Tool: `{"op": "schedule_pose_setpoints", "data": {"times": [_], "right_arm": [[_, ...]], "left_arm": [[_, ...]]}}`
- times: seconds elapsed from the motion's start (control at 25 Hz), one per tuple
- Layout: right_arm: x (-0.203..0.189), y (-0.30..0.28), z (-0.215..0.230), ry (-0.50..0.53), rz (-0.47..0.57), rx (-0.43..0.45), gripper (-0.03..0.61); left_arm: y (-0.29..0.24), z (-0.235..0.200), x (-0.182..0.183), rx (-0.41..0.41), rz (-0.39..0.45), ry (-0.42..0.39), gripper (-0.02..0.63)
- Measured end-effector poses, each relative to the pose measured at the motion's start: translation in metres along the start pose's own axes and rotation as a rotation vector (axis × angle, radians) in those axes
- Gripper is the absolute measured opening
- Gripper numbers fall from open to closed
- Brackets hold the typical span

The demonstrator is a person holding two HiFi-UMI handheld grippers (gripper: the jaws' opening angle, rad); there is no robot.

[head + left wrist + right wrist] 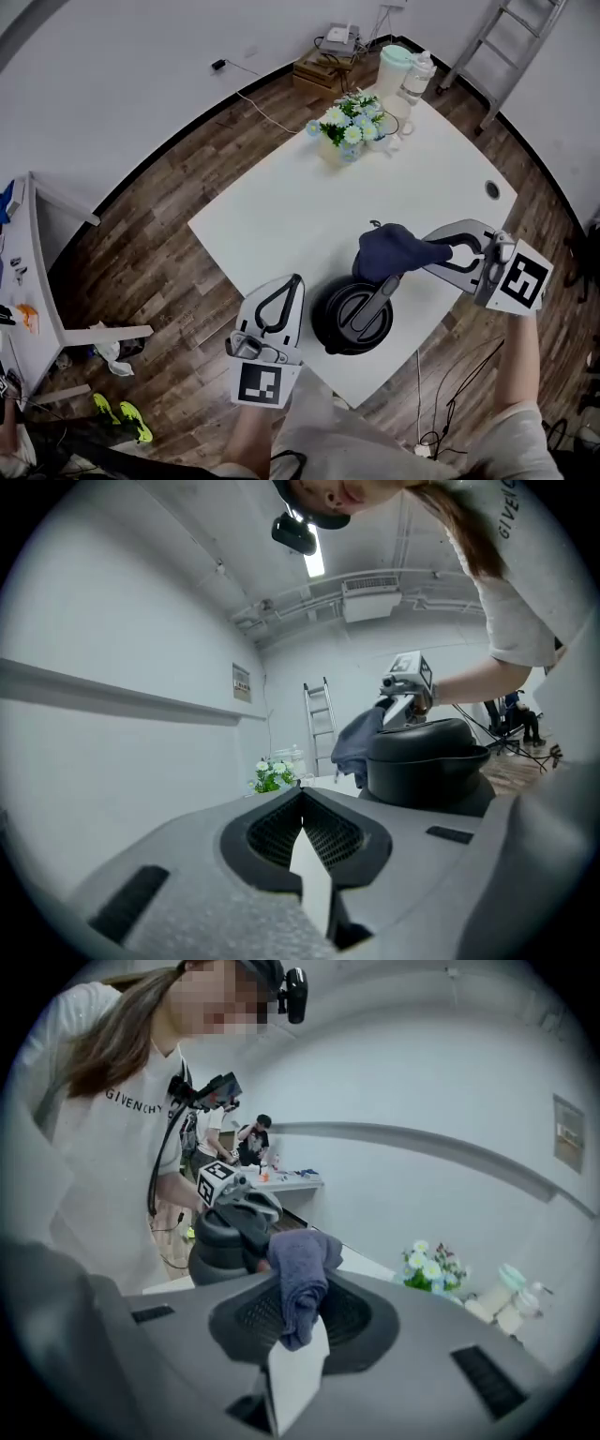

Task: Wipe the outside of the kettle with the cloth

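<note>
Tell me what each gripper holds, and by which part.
Right gripper: the dark blue cloth, pinched by a bunched edge, the rest bulging past the jaws. Left gripper: nothing, jaws together.

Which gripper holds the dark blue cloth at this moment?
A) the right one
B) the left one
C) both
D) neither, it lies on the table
A: the right gripper is shut on the cloth by the kettle; the left gripper is shut on nothing.

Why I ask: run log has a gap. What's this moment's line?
left claw: shut, empty | right claw: shut on cloth | cloth: at kettle, contact unclear
</note>
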State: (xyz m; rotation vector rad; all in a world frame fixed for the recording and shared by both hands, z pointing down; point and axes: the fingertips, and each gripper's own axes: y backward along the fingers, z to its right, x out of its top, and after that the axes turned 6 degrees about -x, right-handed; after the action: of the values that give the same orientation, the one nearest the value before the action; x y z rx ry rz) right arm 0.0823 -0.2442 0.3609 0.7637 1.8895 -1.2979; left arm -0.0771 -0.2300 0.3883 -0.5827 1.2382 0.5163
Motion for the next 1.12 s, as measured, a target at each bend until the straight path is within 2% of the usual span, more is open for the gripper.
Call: {"op": "schedule_pose_setpoints", "data": {"times": [0.2,0.32,0.44,0.56,0.64,0.76,0.88,1.04,1.12], "right_arm": [[-0.048,0.006,-0.011,-0.135,-0.008,-0.098,0.063],[-0.070,0.004,-0.017,-0.169,-0.001,-0.153,0.063],[-0.102,0.000,-0.023,-0.191,-0.125,-0.206,0.063],[-0.121,0.008,-0.023,-0.186,-0.298,-0.320,0.063],[-0.106,0.023,-0.018,-0.206,-0.291,-0.425,0.063],[-0.063,0.040,-0.020,-0.315,-0.144,-0.547,0.063],[-0.029,0.033,-0.052,-0.361,-0.050,-0.546,0.063],[0.003,0.022,-0.102,-0.243,-0.058,-0.508,0.063],[0.014,0.022,-0.124,-0.222,-0.044,-0.485,0.063]], "left_arm": [[0.000,0.016,0.002,-0.022,0.006,0.012,0.008],[0.004,0.027,0.000,-0.021,-0.005,0.016,0.008],[0.008,0.038,0.000,-0.013,-0.002,0.030,0.008],[0.016,0.044,-0.002,0.019,-0.005,0.110,0.008],[0.023,0.046,0.002,0.037,0.003,0.128,0.008],[0.033,0.050,0.013,0.057,0.026,0.134,0.008],[0.045,0.058,0.020,0.066,0.034,0.133,0.008],[0.058,0.070,0.025,0.075,0.038,0.125,0.008],[0.064,0.077,0.024,0.084,0.040,0.135,0.008]]}}
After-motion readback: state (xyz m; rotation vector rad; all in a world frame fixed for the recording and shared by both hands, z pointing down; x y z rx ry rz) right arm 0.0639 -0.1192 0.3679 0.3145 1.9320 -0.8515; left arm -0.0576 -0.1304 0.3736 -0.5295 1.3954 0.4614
